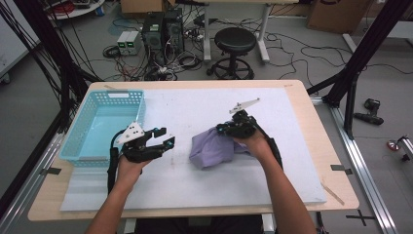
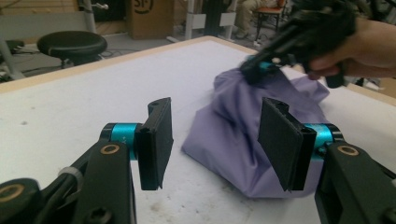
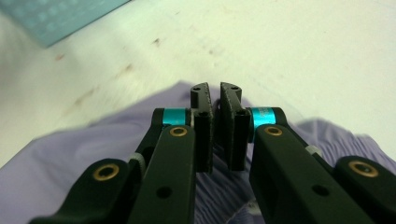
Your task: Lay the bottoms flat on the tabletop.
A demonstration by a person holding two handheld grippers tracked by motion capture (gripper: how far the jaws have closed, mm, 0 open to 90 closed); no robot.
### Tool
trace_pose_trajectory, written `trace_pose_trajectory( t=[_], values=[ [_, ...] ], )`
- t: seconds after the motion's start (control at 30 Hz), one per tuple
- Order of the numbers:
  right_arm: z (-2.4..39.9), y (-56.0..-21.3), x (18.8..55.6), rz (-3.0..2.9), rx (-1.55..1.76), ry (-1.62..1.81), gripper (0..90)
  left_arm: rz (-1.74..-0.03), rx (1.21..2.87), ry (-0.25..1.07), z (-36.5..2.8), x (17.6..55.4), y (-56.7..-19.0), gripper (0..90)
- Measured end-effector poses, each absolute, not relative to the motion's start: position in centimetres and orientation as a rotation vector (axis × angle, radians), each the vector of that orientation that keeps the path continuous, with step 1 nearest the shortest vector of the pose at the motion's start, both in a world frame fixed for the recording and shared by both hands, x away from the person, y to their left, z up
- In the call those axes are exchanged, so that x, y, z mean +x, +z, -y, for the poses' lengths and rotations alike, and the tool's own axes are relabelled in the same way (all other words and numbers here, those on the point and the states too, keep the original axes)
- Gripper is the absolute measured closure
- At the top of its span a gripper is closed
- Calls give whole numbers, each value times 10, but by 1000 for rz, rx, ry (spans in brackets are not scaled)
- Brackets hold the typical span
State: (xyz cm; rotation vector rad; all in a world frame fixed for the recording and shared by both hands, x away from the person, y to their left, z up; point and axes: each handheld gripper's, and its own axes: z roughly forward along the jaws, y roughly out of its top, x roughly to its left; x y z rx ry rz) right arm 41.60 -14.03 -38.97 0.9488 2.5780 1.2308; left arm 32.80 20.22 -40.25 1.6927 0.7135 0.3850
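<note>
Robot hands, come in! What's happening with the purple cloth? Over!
Right gripper shut, pinching the purple cloth, which bunches up off the table. Left gripper open, short of the cloth, nothing between its jaws. Blue basket off to the side. Path clear.

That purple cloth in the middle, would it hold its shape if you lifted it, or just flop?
Probably flop: the purple cloth lies crumpled in soft folds. It looks thin, so likely light. Pinched at the top by the right gripper, it drapes down, so pushing would likely bunch it.
</note>
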Motion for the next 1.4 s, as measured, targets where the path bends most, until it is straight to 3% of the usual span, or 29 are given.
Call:
trace_pose_trajectory(
  t=[0.2,0.33,0.43,0.7,0.77,0.87,0.93,1.1,1.23,1.27,1.4],
  values=[
    [113,-400,432,-2522,1014,1155,883,-678,1703,342,-188,328,-407,454],
    [108,-402,435,-2464,1037,1153,881,-656,1718,303,-173,329,-409,390],
    [114,-398,434,-2459,1061,1197,773,-624,1735,277,-159,330,-412,346],
    [136,-389,429,-2391,1134,1318,651,-553,1850,260,-122,329,-425,328],
    [146,-385,427,-2341,1169,1379,587,-530,1883,249,-117,331,-429,350],
    [162,-381,422,-2279,1207,1411,497,-526,1940,231,-111,332,-437,561],
    [174,-381,419,-2261,1207,1394,468,-537,1929,215,-109,332,-438,581],
    [212,-386,417,-2230,1250,1357,445,-512,1898,229,-102,323,-432,425],
    [241,-384,413,-2217,1266,1335,430,-612,1941,214,-97,331,-444,390],
    [245,-385,409,-2211,1255,1322,428,-611,1960,219,-96,333,-446,423],
    [256,-392,396,-2243,1222,1202,425,-605,1946,249,-97,337,-444,793]
  ],
)
